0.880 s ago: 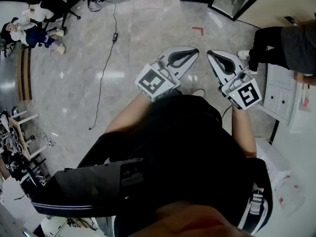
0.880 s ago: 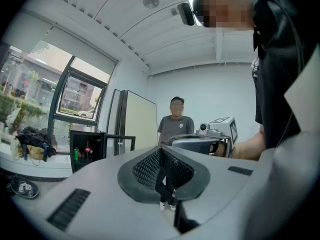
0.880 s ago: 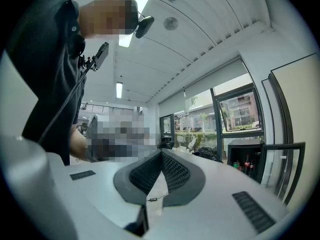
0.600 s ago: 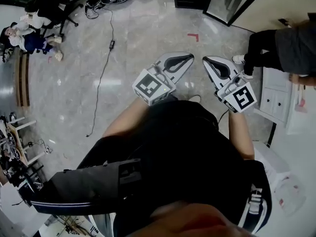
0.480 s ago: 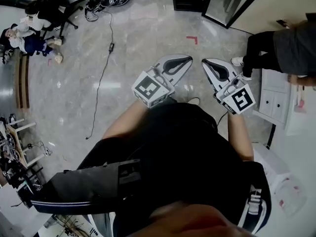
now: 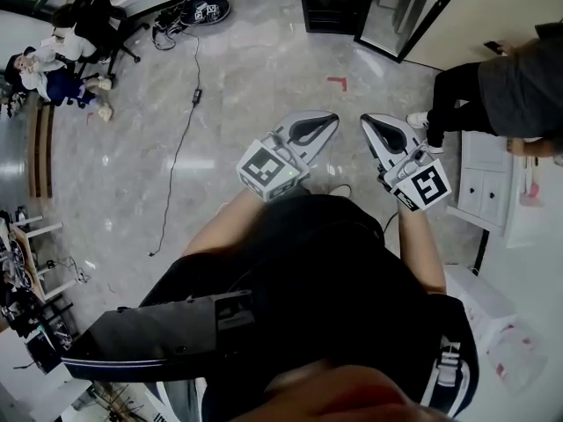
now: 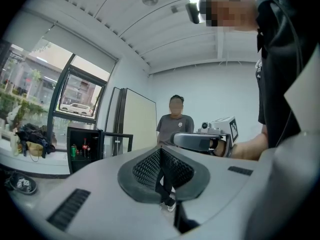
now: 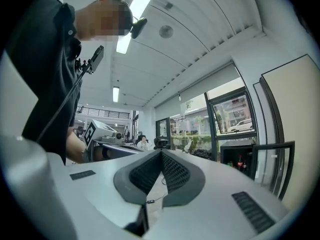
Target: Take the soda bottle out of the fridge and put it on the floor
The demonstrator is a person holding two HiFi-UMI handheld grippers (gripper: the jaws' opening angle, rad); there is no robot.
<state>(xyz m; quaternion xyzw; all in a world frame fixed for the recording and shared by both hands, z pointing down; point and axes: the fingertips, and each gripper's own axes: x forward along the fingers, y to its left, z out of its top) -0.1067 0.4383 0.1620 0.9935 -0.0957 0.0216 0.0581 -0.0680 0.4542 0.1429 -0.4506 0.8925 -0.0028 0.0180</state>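
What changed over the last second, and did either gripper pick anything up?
The person has stepped toward the fridge. The fridge and its open door now show more fully at the top of the head view, and the red floor mark has slid closer to the grippers. Nothing was taken or let go. The left gripper and right gripper stay shut, empty and side by side.

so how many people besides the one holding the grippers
2. A standing person at the right by the white drawers; a seated person at the head view's upper left. Others may be out of frame.
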